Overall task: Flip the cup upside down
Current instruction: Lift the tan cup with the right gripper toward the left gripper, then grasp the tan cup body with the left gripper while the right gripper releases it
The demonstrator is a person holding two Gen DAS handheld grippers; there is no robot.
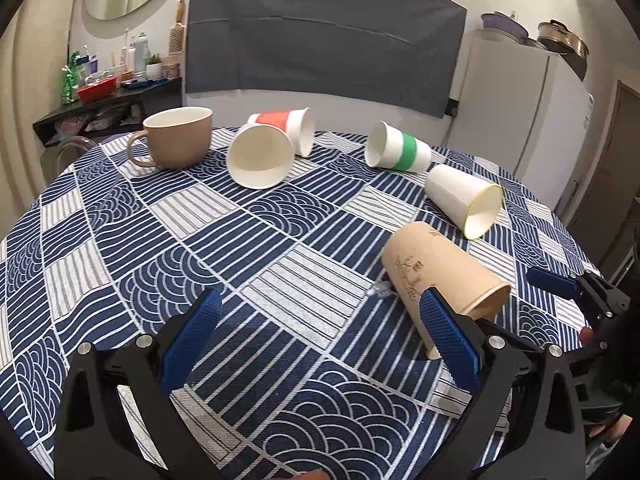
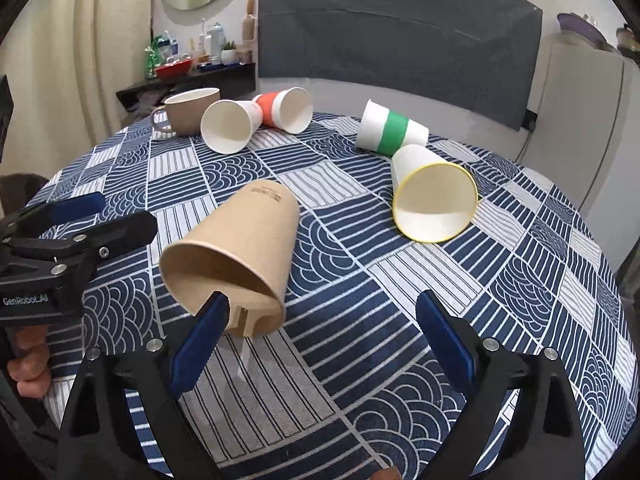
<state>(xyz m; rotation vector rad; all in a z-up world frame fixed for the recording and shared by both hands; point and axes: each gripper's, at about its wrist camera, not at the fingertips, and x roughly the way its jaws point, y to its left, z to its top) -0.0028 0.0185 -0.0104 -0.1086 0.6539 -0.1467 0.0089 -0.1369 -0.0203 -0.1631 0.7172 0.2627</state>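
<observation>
Brown paper cup (image 2: 236, 256): tilted on the table (image 2: 520, 280), mouth toward the right gripper, base raised; near front edge.
Left gripper (image 1: 320, 316): jaws wide, cup just beside its right finger.
Right gripper (image 2: 320, 316): jaws wide, holding nothing.
Behind: mug (image 1: 180, 138), four tipped paper cups.

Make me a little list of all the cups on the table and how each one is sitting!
brown paper cup: tilted, mouth toward the right wrist camera
yellow-rimmed white cup: on its side
green-banded cup: on its side
red-banded cup: on its side
plain white cup: on its side
tan mug: upright
left hand-held gripper: open
right hand-held gripper: open, brown cup at one fingertip
table: blue patterned cloth
</observation>
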